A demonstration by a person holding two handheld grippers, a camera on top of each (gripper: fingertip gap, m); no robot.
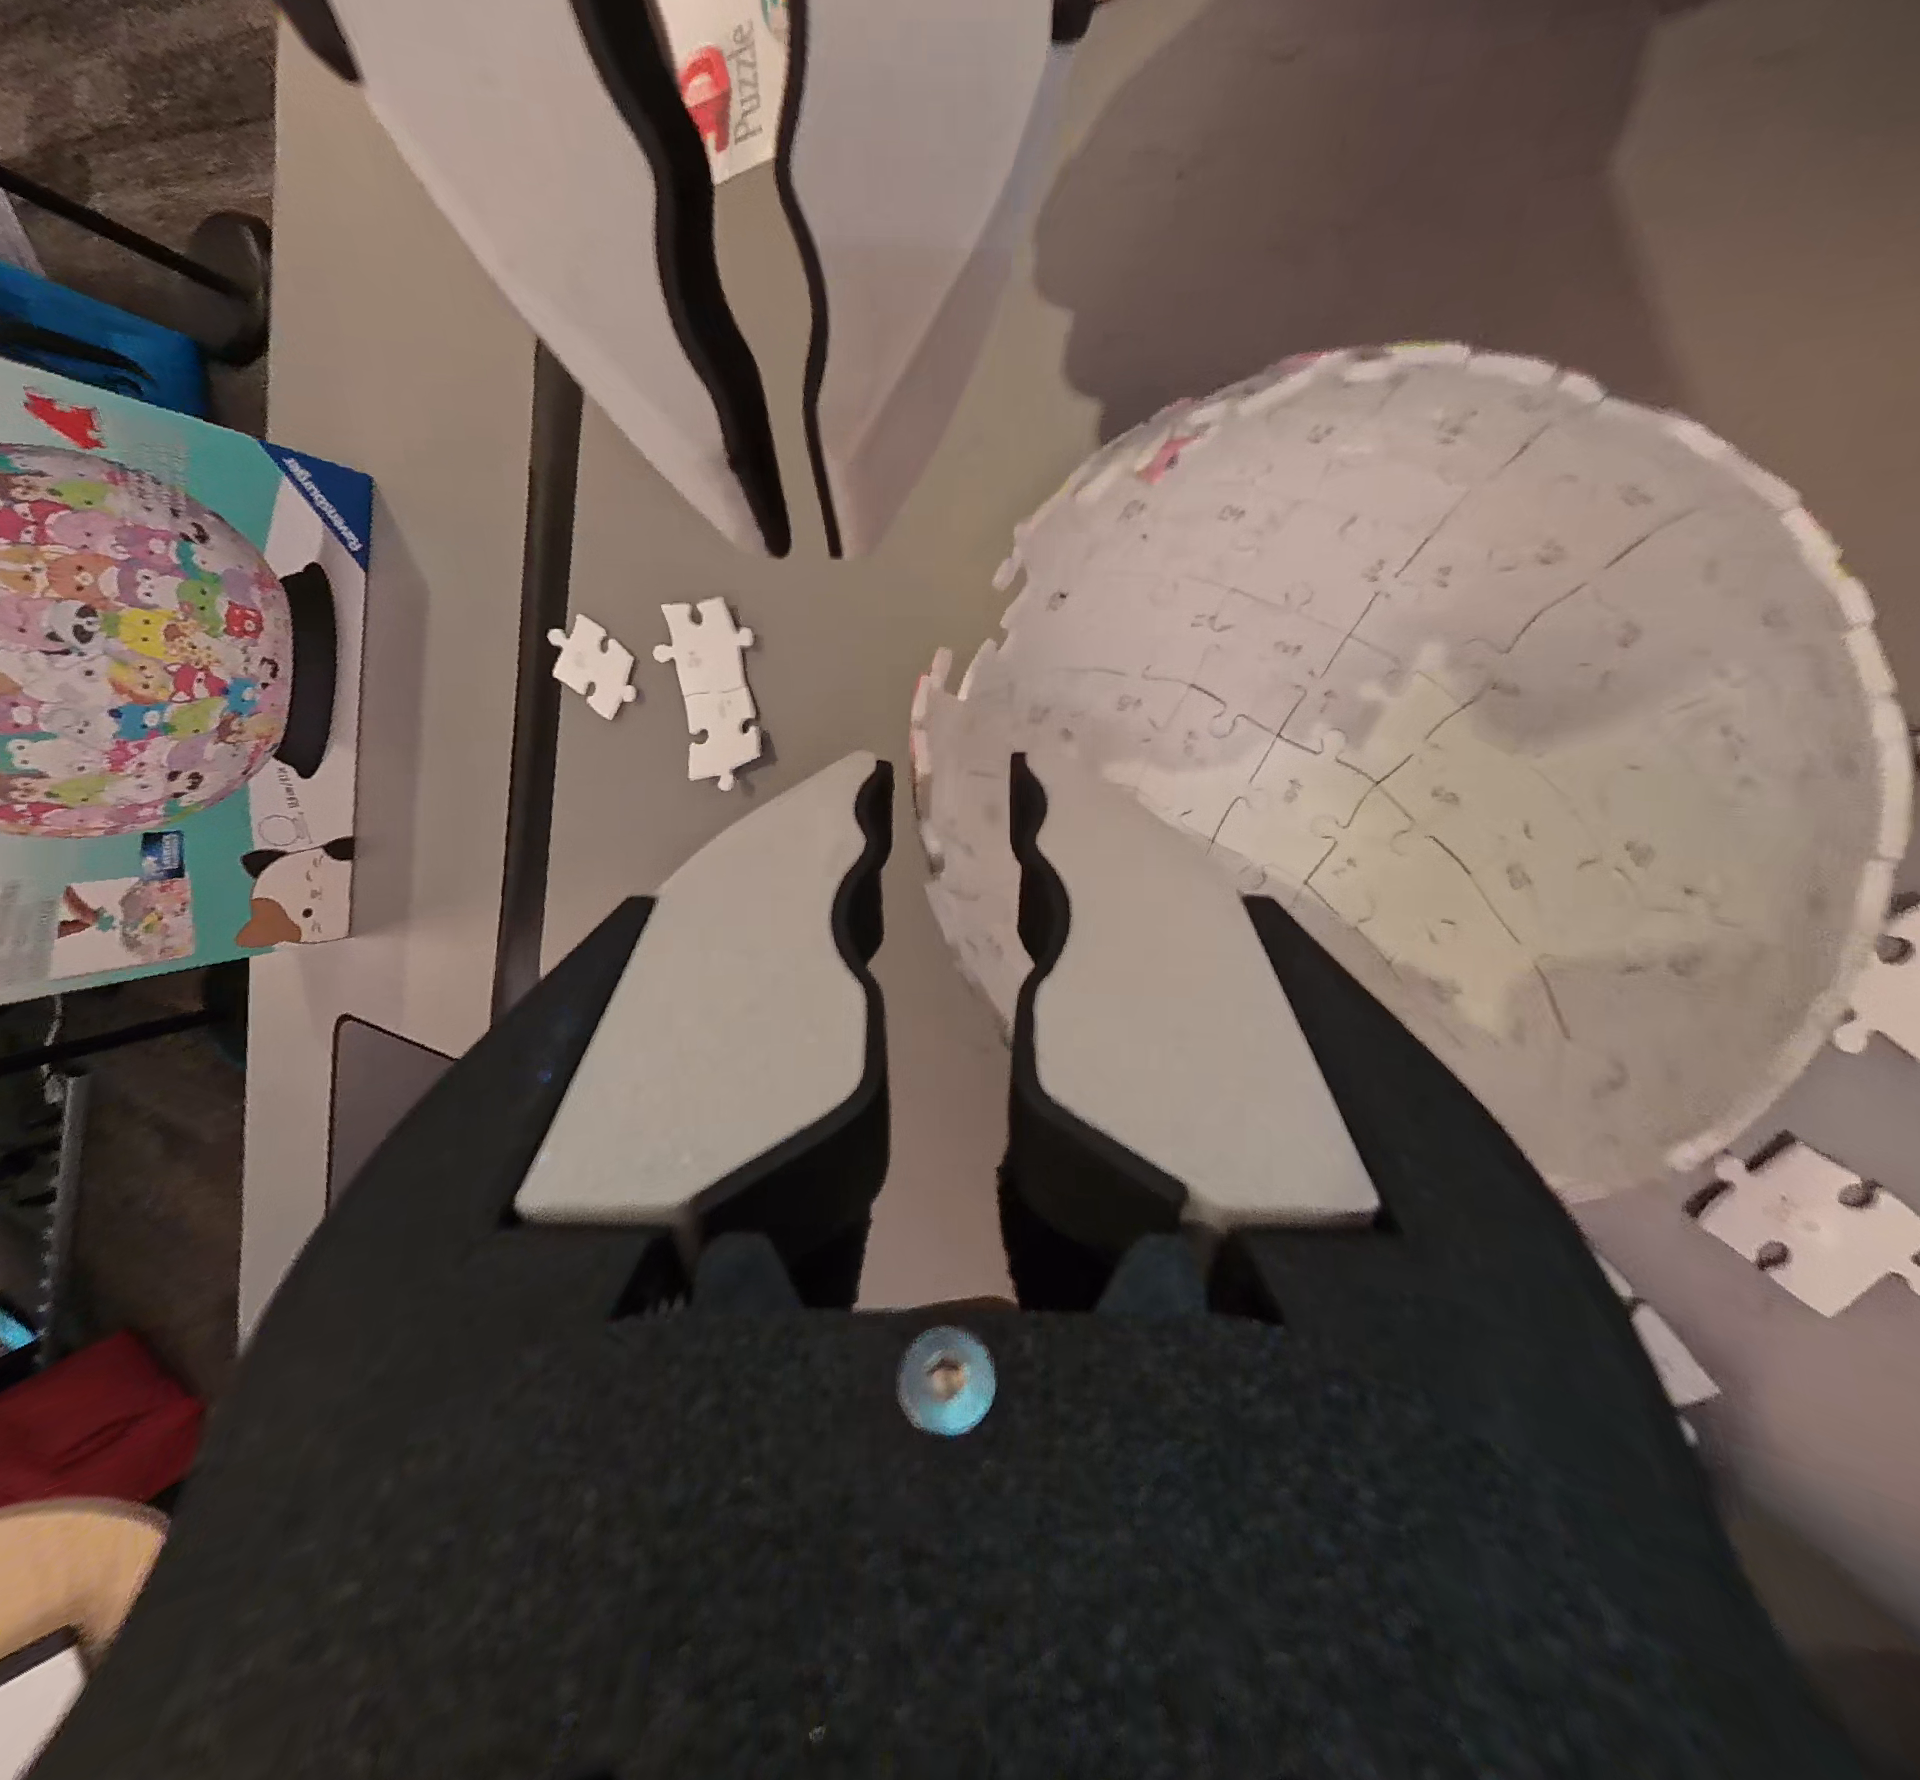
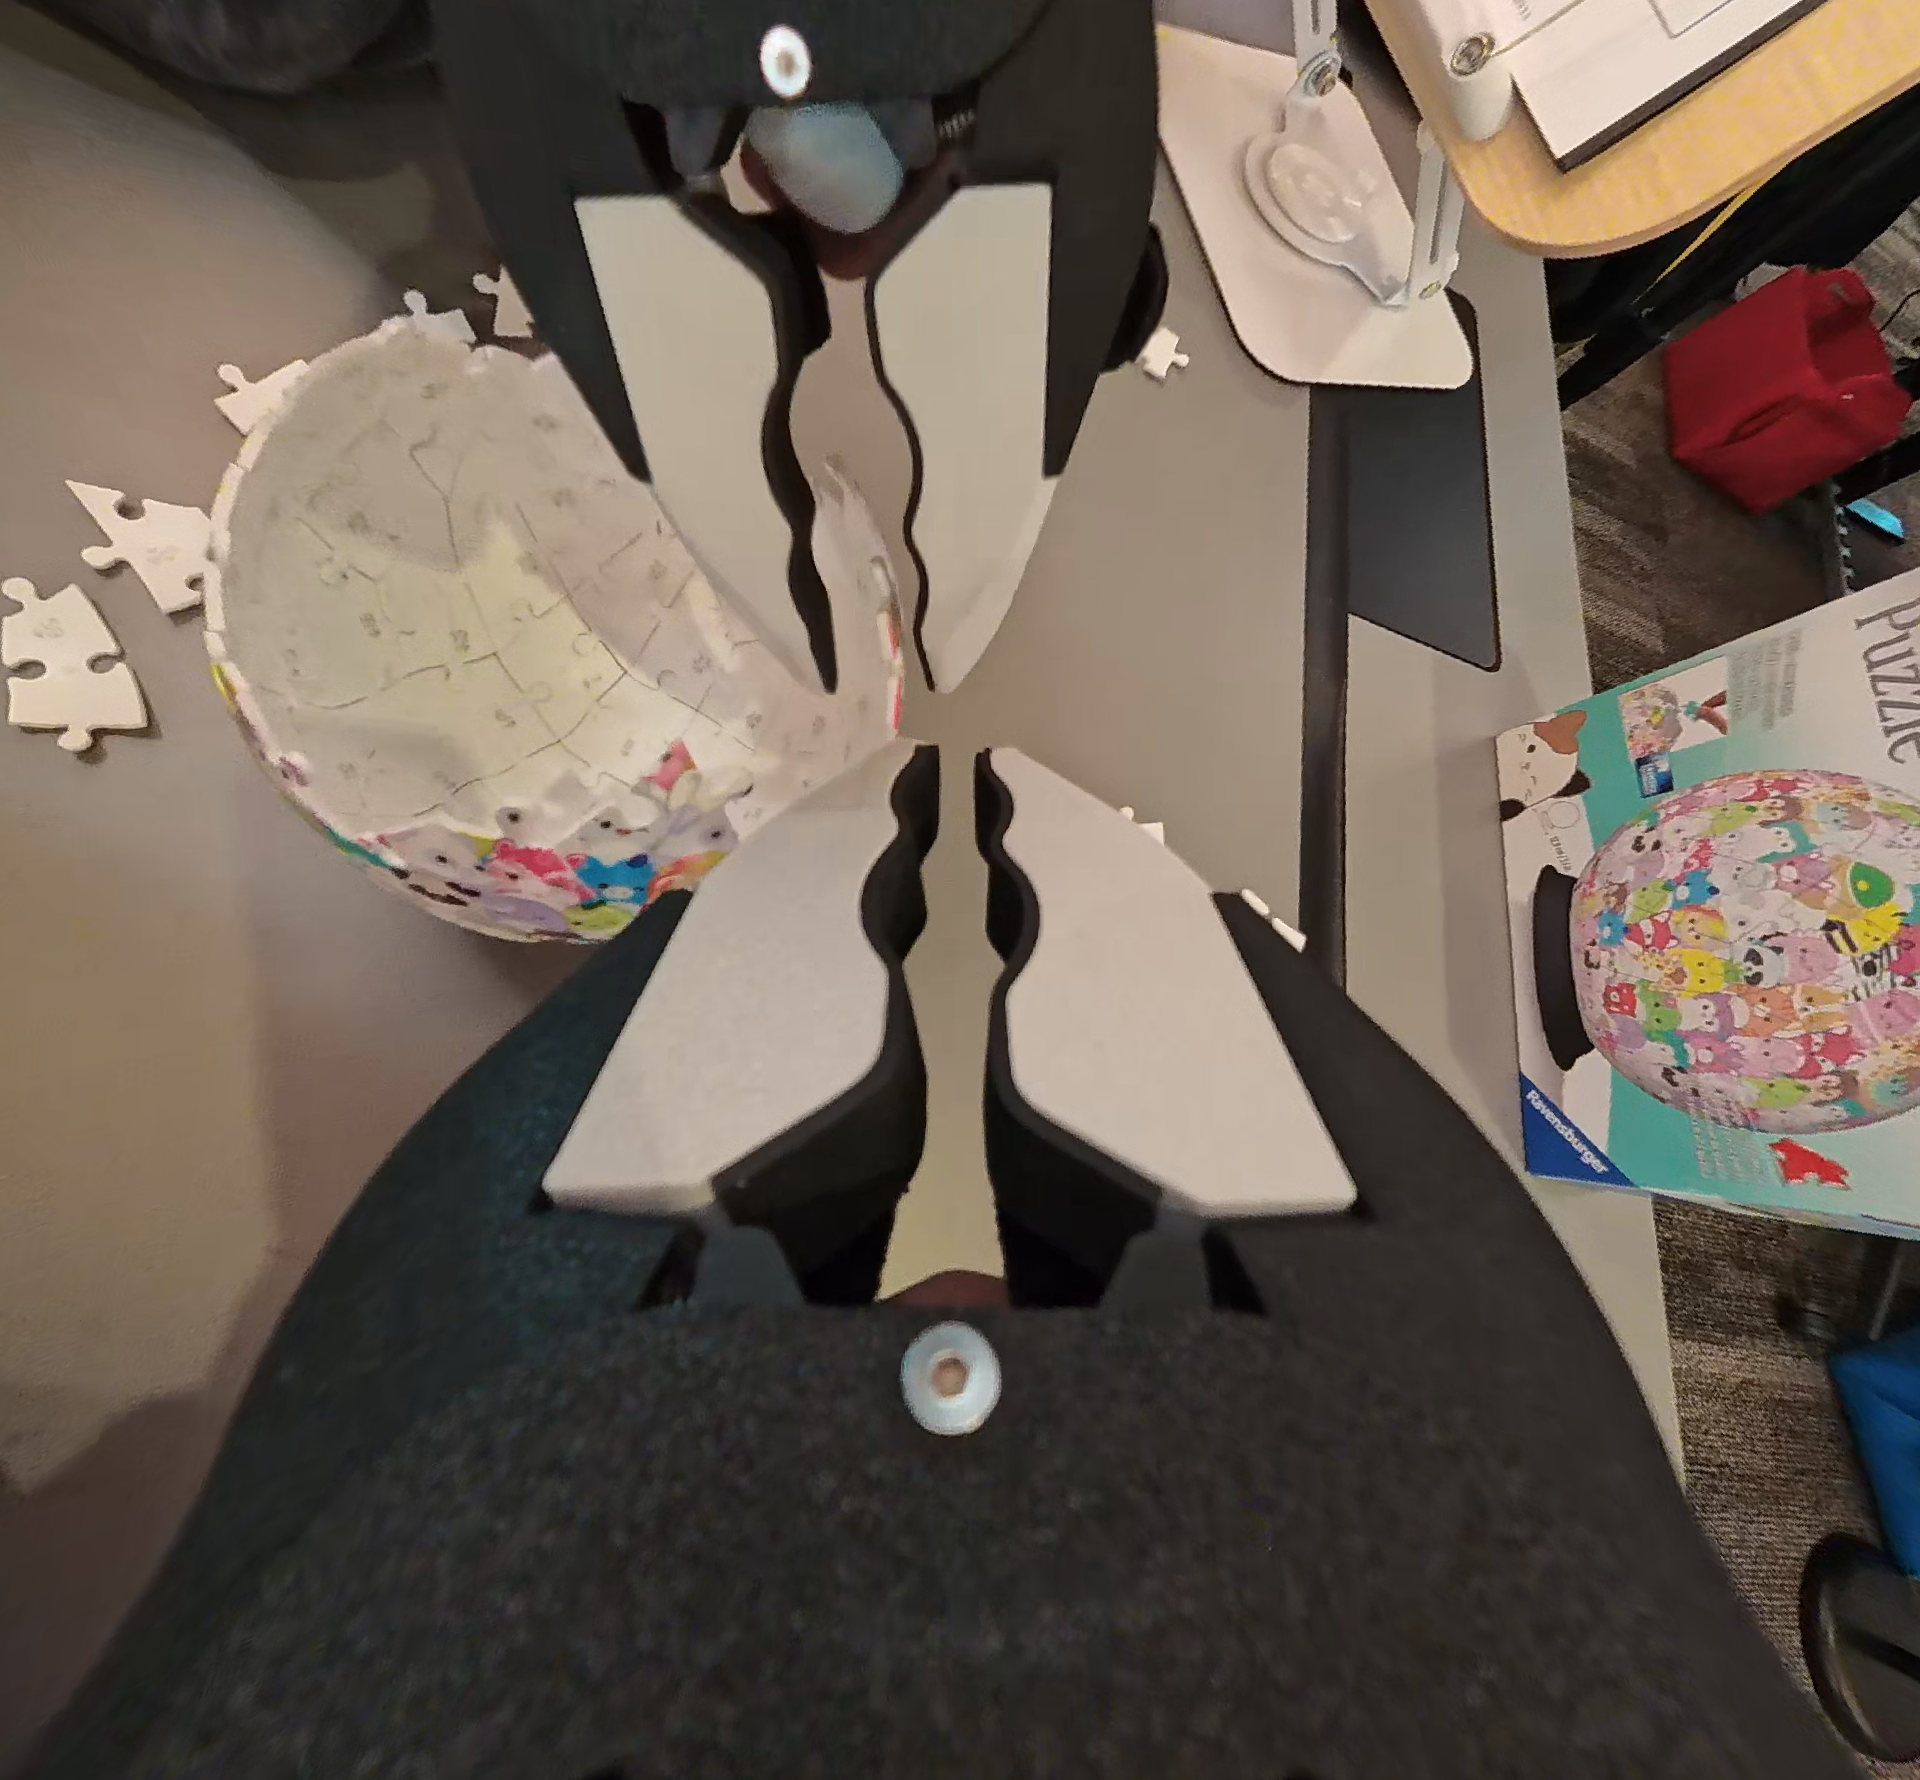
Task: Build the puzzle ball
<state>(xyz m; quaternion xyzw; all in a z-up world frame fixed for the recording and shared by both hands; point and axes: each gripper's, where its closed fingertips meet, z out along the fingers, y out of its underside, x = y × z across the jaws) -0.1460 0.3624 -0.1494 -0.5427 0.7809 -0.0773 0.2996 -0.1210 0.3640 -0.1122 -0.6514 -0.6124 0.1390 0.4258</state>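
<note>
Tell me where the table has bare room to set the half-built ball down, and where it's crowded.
Free: the grey tabletop beyond the half-built ball, a wide bare patch in shadow, and the strip between ball and table seam. Crowded: loose pieces beside the ball's far rim, the joined pieces near the puzzle box, and both grippers meeting alongside the ball.

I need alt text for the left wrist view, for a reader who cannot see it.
The left gripper, jaws slightly apart and empty, points at the rim of a half-built puzzle ball lying open on a grey table. The right gripper faces it, above three loose white pieces.
</note>
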